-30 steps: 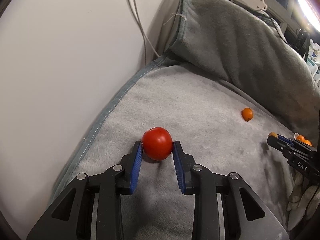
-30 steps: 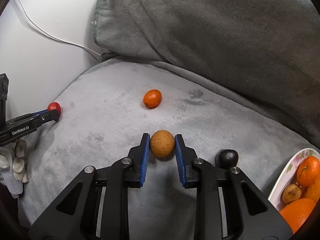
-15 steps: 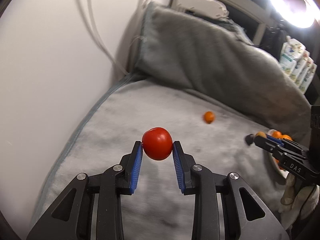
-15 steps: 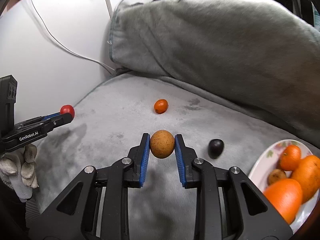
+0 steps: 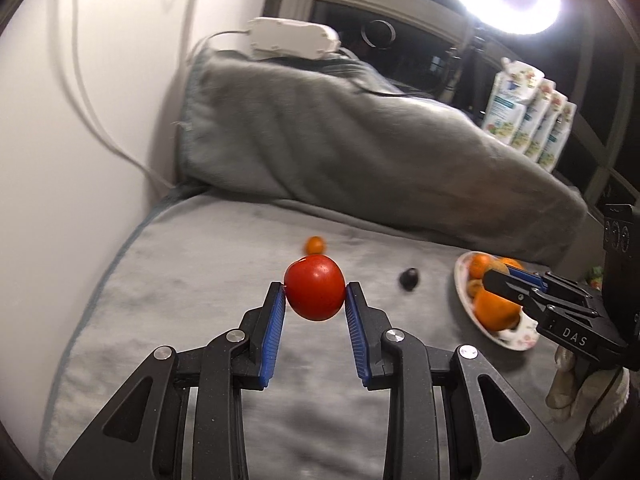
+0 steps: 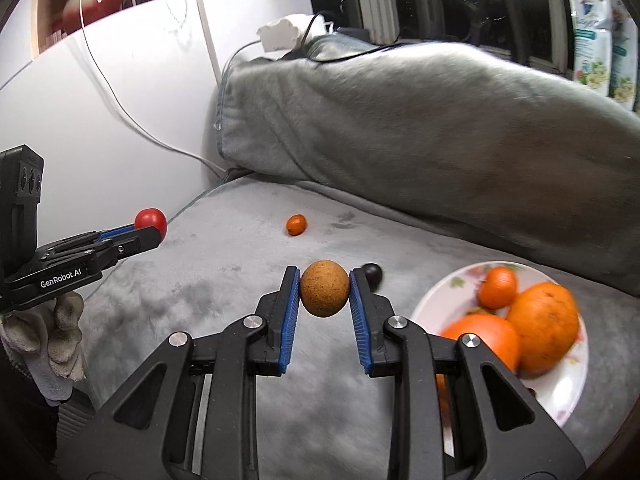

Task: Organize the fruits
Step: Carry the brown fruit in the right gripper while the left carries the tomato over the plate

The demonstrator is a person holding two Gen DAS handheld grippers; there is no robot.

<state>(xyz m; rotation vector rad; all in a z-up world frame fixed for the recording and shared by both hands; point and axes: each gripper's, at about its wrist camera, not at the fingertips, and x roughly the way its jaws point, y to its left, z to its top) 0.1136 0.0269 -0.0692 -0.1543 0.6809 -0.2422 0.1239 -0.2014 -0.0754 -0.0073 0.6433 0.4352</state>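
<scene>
My left gripper (image 5: 315, 298) is shut on a red tomato (image 5: 315, 289) and holds it above the grey blanket (image 5: 192, 300). My right gripper (image 6: 324, 294) is shut on a round brown fruit (image 6: 324, 293), also lifted, just left of the plate. A white flowered plate (image 6: 574, 396) at the right holds several oranges (image 6: 544, 334). A small orange fruit (image 6: 296, 224) and a small dark fruit (image 6: 373, 274) lie on the blanket. In the left wrist view the right gripper's fingers (image 5: 516, 286) hang over the plate (image 5: 516, 340). In the right wrist view the left gripper (image 6: 154, 228) shows at the left with the tomato (image 6: 150, 220).
A large grey cushion (image 6: 420, 128) rises behind the blanket. A white wall (image 5: 80, 120) with a cable stands at the left. A white power strip (image 5: 294, 38) lies on top of the cushion. Several pouches (image 5: 528, 120) stand at the back right.
Both grippers have risen higher with their fruits. The left view has swung right, so the plate and dark fruit show. The right gripper has moved toward the plate.
</scene>
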